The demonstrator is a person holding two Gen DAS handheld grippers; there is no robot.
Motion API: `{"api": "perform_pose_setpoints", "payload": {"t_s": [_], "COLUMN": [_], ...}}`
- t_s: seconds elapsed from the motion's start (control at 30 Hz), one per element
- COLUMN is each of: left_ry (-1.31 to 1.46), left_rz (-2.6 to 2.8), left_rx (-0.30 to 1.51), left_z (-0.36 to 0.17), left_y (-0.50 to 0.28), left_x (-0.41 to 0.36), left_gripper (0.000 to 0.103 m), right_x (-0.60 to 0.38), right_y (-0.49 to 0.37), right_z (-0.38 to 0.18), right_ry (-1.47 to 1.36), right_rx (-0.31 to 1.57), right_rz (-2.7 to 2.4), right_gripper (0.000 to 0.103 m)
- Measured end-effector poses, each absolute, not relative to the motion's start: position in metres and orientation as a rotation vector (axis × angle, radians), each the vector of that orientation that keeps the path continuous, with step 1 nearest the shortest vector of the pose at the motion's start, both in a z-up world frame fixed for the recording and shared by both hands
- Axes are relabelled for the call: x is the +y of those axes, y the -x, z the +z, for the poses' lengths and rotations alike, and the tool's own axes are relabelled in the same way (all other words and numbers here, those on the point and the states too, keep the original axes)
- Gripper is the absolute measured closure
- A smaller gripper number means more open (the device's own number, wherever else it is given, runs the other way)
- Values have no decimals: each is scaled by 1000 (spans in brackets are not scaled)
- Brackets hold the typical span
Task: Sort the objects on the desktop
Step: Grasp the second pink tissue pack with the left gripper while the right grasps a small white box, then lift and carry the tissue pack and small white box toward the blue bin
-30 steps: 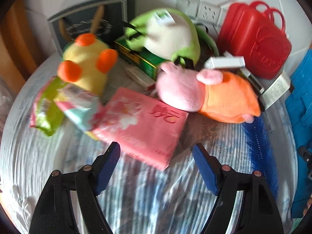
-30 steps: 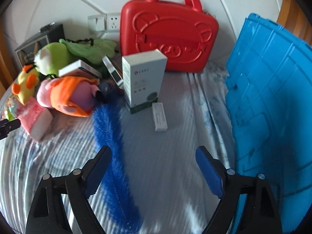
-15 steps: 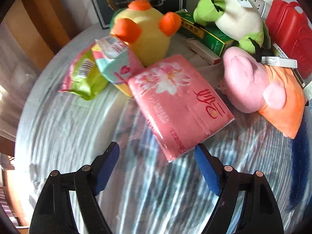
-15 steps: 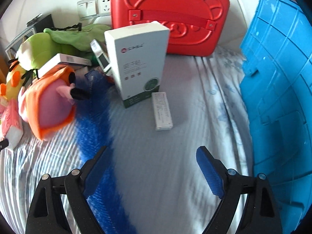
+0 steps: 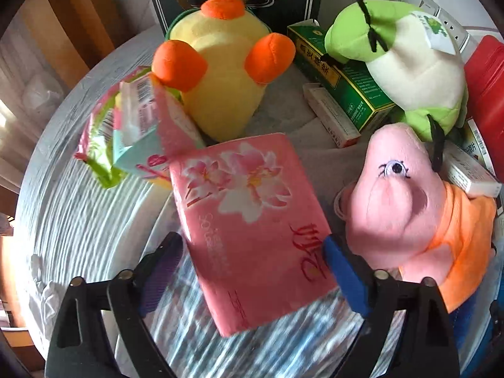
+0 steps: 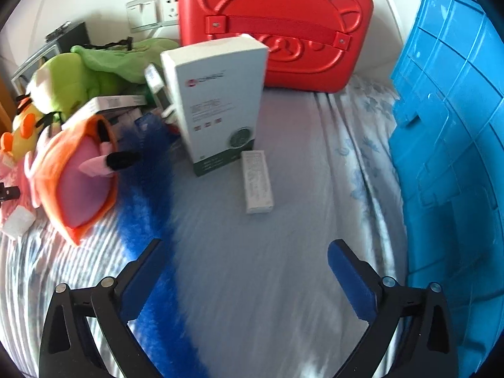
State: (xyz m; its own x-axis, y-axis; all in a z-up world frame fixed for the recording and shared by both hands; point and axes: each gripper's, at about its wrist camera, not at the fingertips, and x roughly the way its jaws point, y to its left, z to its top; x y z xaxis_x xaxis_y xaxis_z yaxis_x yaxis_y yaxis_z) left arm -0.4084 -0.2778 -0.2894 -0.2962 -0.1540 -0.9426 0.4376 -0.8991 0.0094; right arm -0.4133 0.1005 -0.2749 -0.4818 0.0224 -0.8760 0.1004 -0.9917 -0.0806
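A ribbed blue plastic crate [image 6: 450, 145] and a glossy, embossed red case [image 6: 277, 22] edge a bed's striped sheet [image 6: 283, 267]. A tall white carton [image 6: 217, 100] stands beside a fuzzy blue duster [image 6: 148, 195]. The left hand-held gripper [image 5: 252, 271], its jaws just widened, brackets a soft pink tissue pack [image 5: 252, 220] near a plush pig [image 5: 400, 208], pads seemingly not pressing. The right hand-held gripper [image 6: 245, 271], likewise just widened, hangs released over bare sheet.

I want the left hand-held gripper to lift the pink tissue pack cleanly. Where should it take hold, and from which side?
Grip the pink tissue pack across its width, on the two long edges at the near end, coming down from above. It lies flat and soft, and the left hand-held gripper, jaws just opened, already straddles that end. The pink plush crowds one side.
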Motion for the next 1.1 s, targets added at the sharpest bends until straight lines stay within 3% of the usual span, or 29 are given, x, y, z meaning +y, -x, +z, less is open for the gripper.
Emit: {"api": "perform_pose_setpoints", "payload": {"t_s": [0.1,0.17,0.27,0.43,0.47,0.5,0.53,0.6,0.77,1.1], "left_ry": [-1588,-1629,-1635,-1628,-1624,-1623,-1615,-1604,-1542,-1384], "left_rz": [-2239,-2220,-2260,-2338,-2346,-2354,-2365,-2381,-2460,-2662], "left_rx": [366,343,284,196,177,165,159,151,101,7], "left_z": [-298,-309,-317,-311,-309,-308,-306,-300,-275,-204], "left_y": [416,421,416,391,384,379,372,361,331,269], "left_x": [-283,-283,-278,-267,-265,-263,-262,-259,-244,-208], "left_gripper": [1,3,5,7,7,7,7,7,7,7], "right_x": [107,108,107,102,102,102,103,105,106,82], "right_y": [429,442,456,476,480,482,484,485,464,356], "right_z": [-283,-292,-303,-320,-324,-327,-329,-334,-318,-225], "right_ry": [-1596,-1619,-1638,-1655,-1659,-1662,-1666,-1688,-1618,-1322], "right_rx": [192,209,223,226,224,218,212,169,113,74], "right_rz": [-2676,-2677,-2659,-2642,-2639,-2637,-2638,-2627,-2663,-2754], "right_gripper": [1,1,17,19,24,37,59,74,77,77]}}
